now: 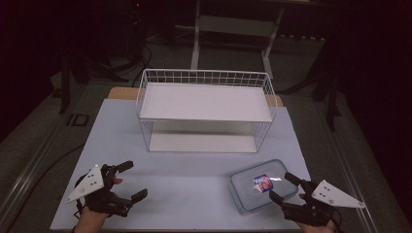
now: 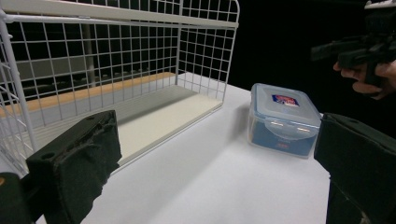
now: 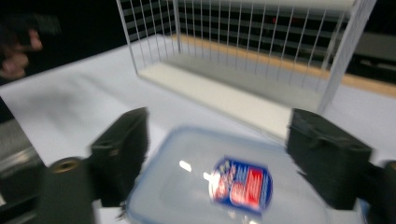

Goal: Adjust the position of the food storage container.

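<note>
High view: plastic container [image 1: 262, 185] lies on white table [image 1: 194, 179] at front right, before wire rack [image 1: 206, 104]. Right gripper [image 1: 286, 187] over container's near right edge, jaws spread, one either side of corner; contact not resolvable. Right gripper view: blurred lid with red-blue label [image 3: 243, 184] between jaws. Left gripper view: container side wall and latch, upright, closed. Left gripper [image 1: 133, 180] at front left, jaws wide apart, empty, hand low near table edge, pointing right.
</note>
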`<state>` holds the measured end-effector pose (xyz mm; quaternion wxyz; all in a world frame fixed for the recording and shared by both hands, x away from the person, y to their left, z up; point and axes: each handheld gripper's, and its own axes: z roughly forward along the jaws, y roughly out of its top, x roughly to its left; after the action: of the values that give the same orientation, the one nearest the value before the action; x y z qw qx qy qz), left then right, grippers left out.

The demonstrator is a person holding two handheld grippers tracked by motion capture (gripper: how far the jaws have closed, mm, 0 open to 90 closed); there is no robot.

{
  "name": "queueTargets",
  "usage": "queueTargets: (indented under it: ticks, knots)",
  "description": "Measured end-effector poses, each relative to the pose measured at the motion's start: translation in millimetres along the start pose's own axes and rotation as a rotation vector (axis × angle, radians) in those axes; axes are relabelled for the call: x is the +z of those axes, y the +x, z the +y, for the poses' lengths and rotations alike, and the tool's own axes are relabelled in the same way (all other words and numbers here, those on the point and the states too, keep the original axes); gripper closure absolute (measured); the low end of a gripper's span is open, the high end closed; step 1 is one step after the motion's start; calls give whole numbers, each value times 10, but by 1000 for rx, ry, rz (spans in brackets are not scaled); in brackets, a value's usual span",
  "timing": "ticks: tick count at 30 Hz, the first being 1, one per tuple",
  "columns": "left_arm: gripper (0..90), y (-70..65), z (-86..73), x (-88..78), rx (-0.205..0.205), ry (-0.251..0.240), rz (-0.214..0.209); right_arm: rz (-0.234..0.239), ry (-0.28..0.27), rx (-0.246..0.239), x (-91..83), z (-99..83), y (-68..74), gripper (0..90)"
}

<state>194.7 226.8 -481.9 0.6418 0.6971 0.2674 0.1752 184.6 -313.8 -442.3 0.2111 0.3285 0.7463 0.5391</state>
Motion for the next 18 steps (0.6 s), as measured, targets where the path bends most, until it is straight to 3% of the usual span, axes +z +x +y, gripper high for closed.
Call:
queueTargets:
  ticks: [3, 4, 5, 9, 10, 11, 12, 13, 16, 18]
  knots:
    - [6, 0, 0, 5, 1, 0, -2, 52, 41, 27, -22, -105, -35, 391]
    - [6, 0, 0, 5, 1, 0, -2, 52, 41, 27, -22, -105, -35, 391]
    - [6, 3, -2, 8, -1, 1, -1, 61, 67, 29, -49, -180, -42, 474]
    - [6, 9, -5, 16, 1, 2, -2, 69, 108, 51, -134, -308, -75, 658]
    - [6, 9, -5, 16, 1, 2, -2, 69, 108, 51, -134, -308, -75, 658]
    - [6, 11, -8, 26, 0, 5, -4, 79, 143, 54, -155, -372, -92, 742]
    - [6, 11, -8, 26, 0, 5, -4, 79, 143, 54, -155, -372, -92, 742]
    - [6, 11, -9, 33, 2, 7, -5, 92, 186, 51, -148, -441, -110, 819]
    - [6, 8, -11, 46, 4, 8, -6, 107, 228, 49, -113, -531, -131, 896]
    - [6, 7, -11, 46, 5, 9, -6, 118, 238, 49, -99, -554, -136, 897]
